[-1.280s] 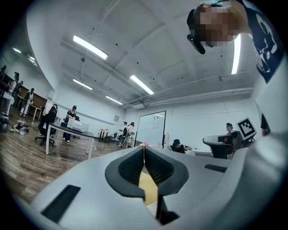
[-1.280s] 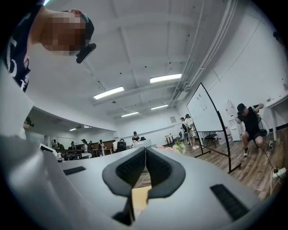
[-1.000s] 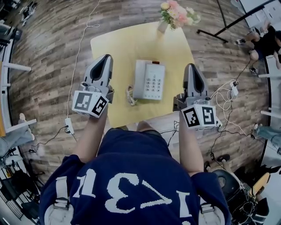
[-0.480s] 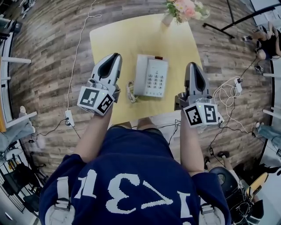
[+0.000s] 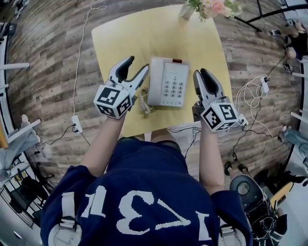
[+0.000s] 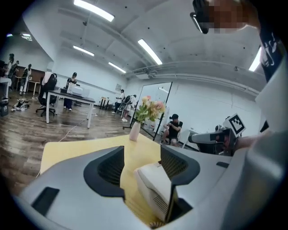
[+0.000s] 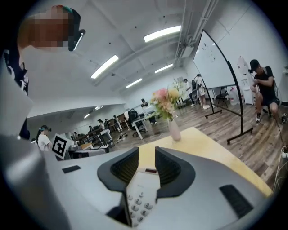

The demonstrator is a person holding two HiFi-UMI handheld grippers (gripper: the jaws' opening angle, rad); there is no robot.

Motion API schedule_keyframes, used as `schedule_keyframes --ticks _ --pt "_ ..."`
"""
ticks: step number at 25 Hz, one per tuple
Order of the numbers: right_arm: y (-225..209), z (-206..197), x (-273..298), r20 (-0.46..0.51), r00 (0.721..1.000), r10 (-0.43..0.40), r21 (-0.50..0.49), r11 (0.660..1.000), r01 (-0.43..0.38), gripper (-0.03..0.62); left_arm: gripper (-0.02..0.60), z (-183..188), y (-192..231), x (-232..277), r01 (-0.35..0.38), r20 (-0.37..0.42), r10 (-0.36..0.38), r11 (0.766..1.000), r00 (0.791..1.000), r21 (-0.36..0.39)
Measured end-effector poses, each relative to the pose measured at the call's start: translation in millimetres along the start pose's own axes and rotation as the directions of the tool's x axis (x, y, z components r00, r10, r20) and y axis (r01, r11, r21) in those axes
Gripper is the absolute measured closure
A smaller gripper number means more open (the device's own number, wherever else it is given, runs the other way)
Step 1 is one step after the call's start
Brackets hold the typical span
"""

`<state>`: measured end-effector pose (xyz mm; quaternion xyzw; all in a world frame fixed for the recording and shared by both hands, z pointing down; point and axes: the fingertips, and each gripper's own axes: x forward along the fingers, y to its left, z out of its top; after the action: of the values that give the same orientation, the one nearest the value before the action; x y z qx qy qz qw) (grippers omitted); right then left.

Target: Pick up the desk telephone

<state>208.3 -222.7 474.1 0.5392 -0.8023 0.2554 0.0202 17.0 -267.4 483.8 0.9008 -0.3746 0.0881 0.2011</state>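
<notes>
The white desk telephone lies flat on the yellow table, its coiled cord at its near left corner. My left gripper hangs just left of the phone, its jaws opening wide; in the left gripper view the phone's left edge shows in the gap, untouched. My right gripper hovers at the phone's right side with its jaws opening, a narrow gap between them. In the right gripper view the keypad appears between the fingers, and nothing is gripped.
A vase of pink flowers stands at the table's far right corner. Cables and a power strip lie on the wooden floor left of the table, more cables to the right. People sit and stand in the background.
Both grippers have dropped toward the table and now flank the phone closely. Their jaws, shut before, have parted, the left wider than the right.
</notes>
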Motion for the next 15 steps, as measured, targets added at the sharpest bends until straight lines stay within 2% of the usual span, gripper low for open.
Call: schedule_keyframes --ticks 3,5,7,8,11,13,15 --pt "-11.3 -37.4 16.0 -0.131 0.991 0.030 0.025 0.999 -0.027 0.450 0.307 -34.9 5.2 18.3 0.037 -0.116 -0.044 0.997 0.992 -0.060" --pt "-15.3 -58.0 23.2 -0.179 0.980 0.085 0.150 0.987 -0.058 0.420 0.292 -53.7 1.8 25.2 0.101 -0.156 -0.128 0.980 0.979 -0.172" --pt "-18.2 -76.0 29.5 -0.211 0.966 0.150 0.292 0.953 -0.084 0.377 0.278 -69.5 -2.4 29.9 0.155 -0.174 -0.215 0.938 0.961 -0.309" --pt "-20.2 -84.0 32.3 -0.231 0.958 0.169 0.326 0.941 -0.087 0.368 0.272 -76.9 -3.0 31.7 0.162 -0.186 -0.242 0.918 0.952 -0.362" --pt "-28.5 -100.4 39.0 -0.285 0.941 0.184 0.343 0.936 -0.079 0.354 0.260 -92.9 -1.8 36.3 0.155 -0.227 -0.275 0.886 0.934 -0.438" --pt "-32.1 -105.7 41.6 -0.299 0.932 0.204 0.364 0.927 -0.086 0.347 0.256 -96.5 -4.1 38.3 0.169 -0.227 -0.311 0.857 0.923 -0.487" --pt "-31.1 -109.2 42.8 -0.306 0.920 0.244 0.398 0.911 -0.109 0.344 0.256 -97.3 -15.3 38.4 0.208 -0.235 -0.379 0.821 0.895 -0.532"
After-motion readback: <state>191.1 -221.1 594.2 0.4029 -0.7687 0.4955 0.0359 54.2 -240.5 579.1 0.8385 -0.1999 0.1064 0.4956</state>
